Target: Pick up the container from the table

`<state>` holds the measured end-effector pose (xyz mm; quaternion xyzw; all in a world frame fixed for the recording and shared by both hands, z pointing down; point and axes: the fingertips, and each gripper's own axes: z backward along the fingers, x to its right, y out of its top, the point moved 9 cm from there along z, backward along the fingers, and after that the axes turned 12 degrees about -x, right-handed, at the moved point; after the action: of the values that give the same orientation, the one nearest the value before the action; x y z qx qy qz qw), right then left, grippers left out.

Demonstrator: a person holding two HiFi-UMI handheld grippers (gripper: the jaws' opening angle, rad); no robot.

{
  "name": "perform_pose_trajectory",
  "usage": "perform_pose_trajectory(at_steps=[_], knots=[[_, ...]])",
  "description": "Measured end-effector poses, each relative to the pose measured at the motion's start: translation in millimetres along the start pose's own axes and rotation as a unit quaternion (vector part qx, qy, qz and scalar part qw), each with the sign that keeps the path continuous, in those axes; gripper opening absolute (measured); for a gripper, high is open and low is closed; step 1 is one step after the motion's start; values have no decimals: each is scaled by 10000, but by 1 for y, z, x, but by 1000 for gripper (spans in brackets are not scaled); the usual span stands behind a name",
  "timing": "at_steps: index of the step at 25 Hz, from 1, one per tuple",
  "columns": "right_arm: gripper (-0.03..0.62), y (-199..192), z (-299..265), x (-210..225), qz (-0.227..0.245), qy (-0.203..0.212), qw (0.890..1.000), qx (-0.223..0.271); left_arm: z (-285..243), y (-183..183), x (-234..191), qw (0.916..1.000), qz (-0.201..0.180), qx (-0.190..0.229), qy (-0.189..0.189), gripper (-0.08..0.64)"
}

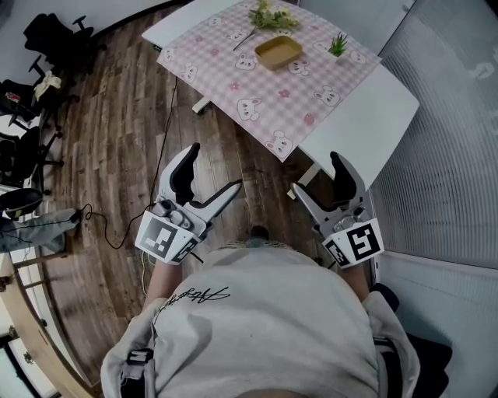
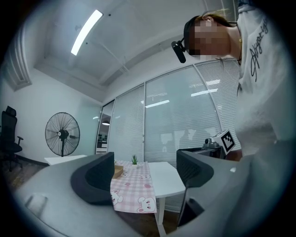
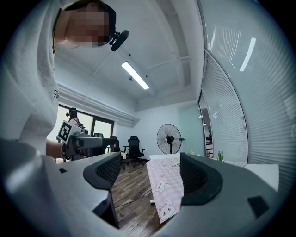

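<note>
Office room, wood-plank floor (image 1: pixel 117 155) filling the left and centre of the head view. Glass wall with slatted blinds (image 1: pixel 455 155) down the right edge. White table (image 1: pixel 373 109) runs across the upper middle, its near corner toward the right. Pink checked cloth (image 1: pixel 264 85) with rabbit print covers most of the top and hangs over the near edge. Black office chairs (image 1: pixel 54 39) cluster at upper left. Standing fan (image 2: pixel 62 134) at the left of the left gripper view, long ceiling light (image 2: pixel 86 31) above it. Left gripper (image 1: pixel 214 167) at lower centre-left, jaws spread wide, only floor and the far table seen between them. Right gripper (image 1: pixel 315 172) at lower centre-right, jaws likewise wide apart with nothing in the gap. Both are held short of the table's near edge. Container (image 1: pixel 278 51), a shallow tan tray, sits on the cloth at upper centre, well apart from both grippers. Leafy bunch (image 1: pixel 272 17) just beyond it, small green plant (image 1: pixel 338 44) to its right. Thin black cable (image 1: pixel 101 225) loops on the floor at left.
</note>
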<state>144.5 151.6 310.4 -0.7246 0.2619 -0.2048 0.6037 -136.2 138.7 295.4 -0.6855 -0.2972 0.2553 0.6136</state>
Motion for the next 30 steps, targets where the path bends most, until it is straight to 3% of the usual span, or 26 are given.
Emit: perform_pose_trajectory(at_steps=[21,30], knots=[[383,10,-20,16,-51,91,9998,147,-6,5,-16,9996,27,198,189,405],[383,-3,-47,19,-229,623,9978,-44,3,-5,-15,9982,228,15,547,405]])
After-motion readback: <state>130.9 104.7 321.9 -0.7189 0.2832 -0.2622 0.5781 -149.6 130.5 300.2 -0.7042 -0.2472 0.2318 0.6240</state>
